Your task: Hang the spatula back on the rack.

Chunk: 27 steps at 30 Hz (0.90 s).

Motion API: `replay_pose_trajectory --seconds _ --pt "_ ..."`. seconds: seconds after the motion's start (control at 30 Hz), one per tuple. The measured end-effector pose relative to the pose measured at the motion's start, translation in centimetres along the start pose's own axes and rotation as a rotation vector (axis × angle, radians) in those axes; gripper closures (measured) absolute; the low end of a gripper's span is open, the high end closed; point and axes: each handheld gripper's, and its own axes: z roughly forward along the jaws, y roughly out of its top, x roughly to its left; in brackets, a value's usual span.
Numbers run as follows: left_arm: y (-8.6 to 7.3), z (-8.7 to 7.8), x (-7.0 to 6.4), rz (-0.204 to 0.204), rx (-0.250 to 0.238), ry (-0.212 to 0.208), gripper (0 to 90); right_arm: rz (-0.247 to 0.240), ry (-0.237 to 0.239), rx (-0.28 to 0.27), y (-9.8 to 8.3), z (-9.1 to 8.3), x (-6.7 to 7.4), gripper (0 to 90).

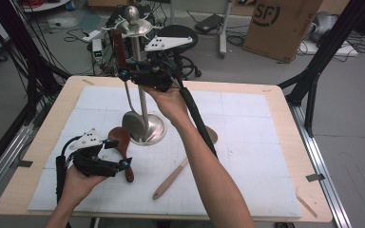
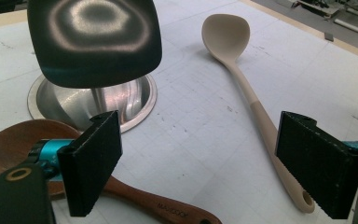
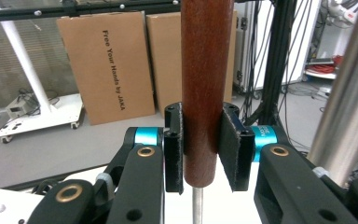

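Note:
My right gripper is raised beside the steel utensil stand and is shut on the dark red-brown wooden handle of a metal utensil. Its thin stem hangs down to a shiny head just above the stand's round base. My left gripper stands open low over the mat. A brown wooden spoon lies under its left jaw. A beige spoon lies to the right, partly behind the forearm.
A white gridded mat covers the wooden table. Black frame posts stand at both sides. Cardboard boxes, a stool and loose cables lie on the floor behind.

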Motion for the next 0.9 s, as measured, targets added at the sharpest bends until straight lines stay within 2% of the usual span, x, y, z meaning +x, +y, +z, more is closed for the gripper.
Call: replay_pose_trajectory --seconds 0.4,0.67,0.9 --pt "0.00 -0.02 0.01 0.003 0.002 -0.002 15.3 0.001 -0.039 0.012 -0.38 0.11 -0.40 72.6" --pt "0.00 -0.04 0.08 0.002 0.000 0.002 15.3 -0.004 -0.048 0.017 -0.40 0.11 -0.41 71.2" --pt "-0.02 0.00 0.13 -0.002 -0.003 0.000 15.2 -0.008 -0.050 0.003 -0.10 -0.61 -0.38 66.5"
